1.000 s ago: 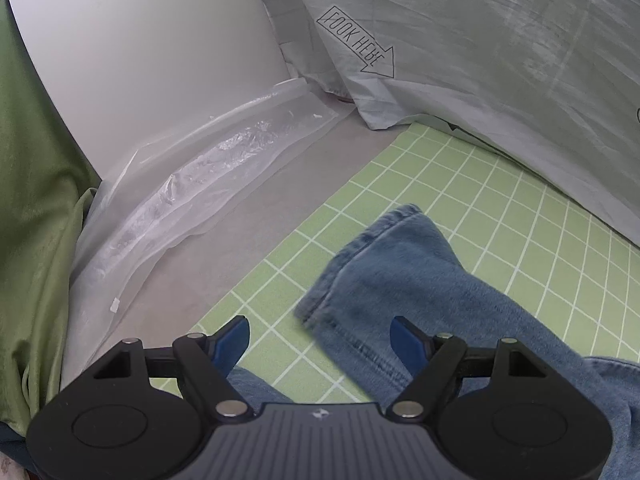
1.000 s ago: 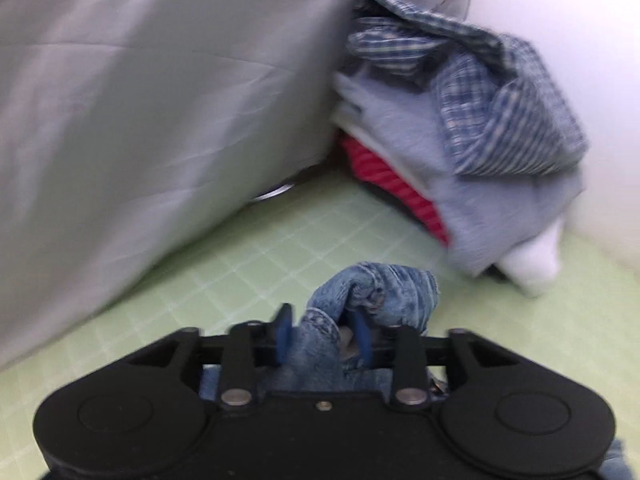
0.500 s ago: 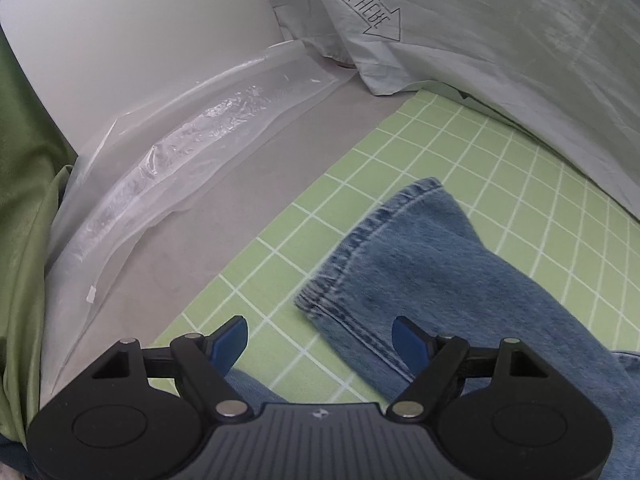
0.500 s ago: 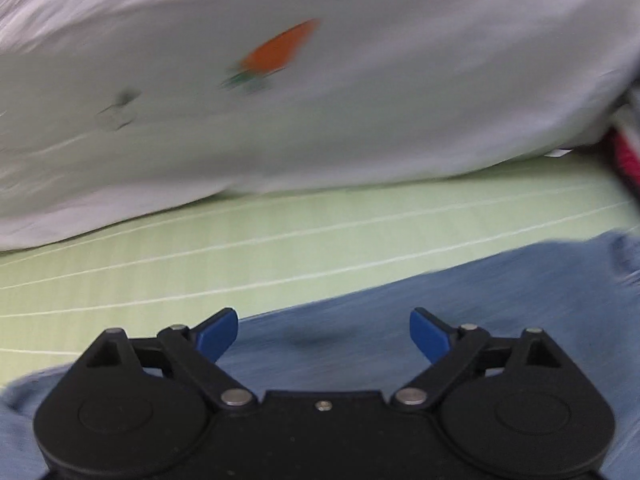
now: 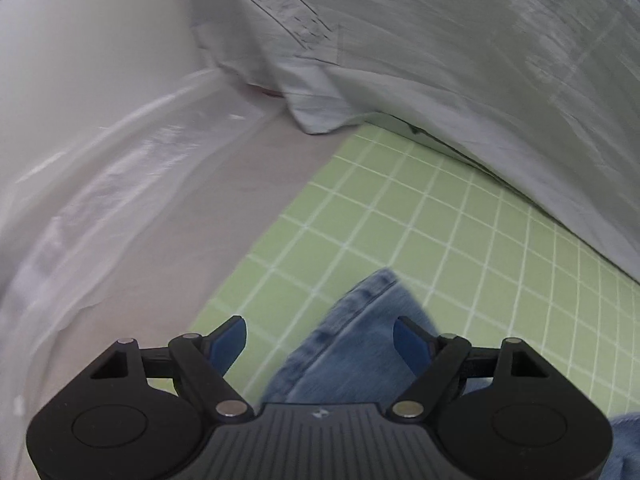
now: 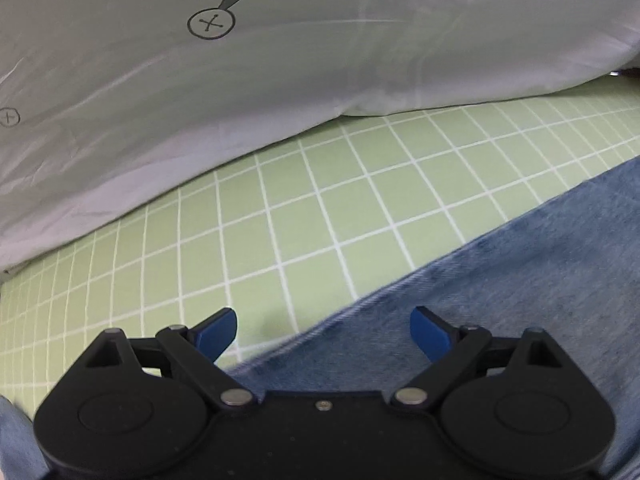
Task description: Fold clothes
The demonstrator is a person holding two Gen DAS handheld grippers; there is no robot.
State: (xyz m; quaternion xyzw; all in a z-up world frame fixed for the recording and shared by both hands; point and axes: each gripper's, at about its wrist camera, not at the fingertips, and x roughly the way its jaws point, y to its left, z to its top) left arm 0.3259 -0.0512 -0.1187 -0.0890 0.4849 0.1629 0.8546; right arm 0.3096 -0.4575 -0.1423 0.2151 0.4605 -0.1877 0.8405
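Observation:
Blue jeans [image 5: 352,344] lie on a green grid mat [image 5: 400,208]. In the left wrist view a leg's hem end points away from me, and my left gripper [image 5: 318,332] hangs open just over it, the hem lying below the gap between the blue pads. In the right wrist view a flat stretch of the jeans [image 6: 520,272] crosses the mat [image 6: 280,220] diagonally. My right gripper [image 6: 322,320] is wide apart over the denim's upper edge, its jaws closing slightly, with the edge below the gap and neither pad pressing on it.
A large pale grey cloth with printed marks [image 6: 280,80] bulges along the far side of the mat, also in the left wrist view [image 5: 480,60]. A clear plastic bag [image 5: 120,184] lies on the grey tabletop [image 5: 248,184] left of the mat.
The right gripper let go of a bunched bit of denim, opened wide and swung left away from a clothes pile. The left gripper moved forward and down over the leg hem.

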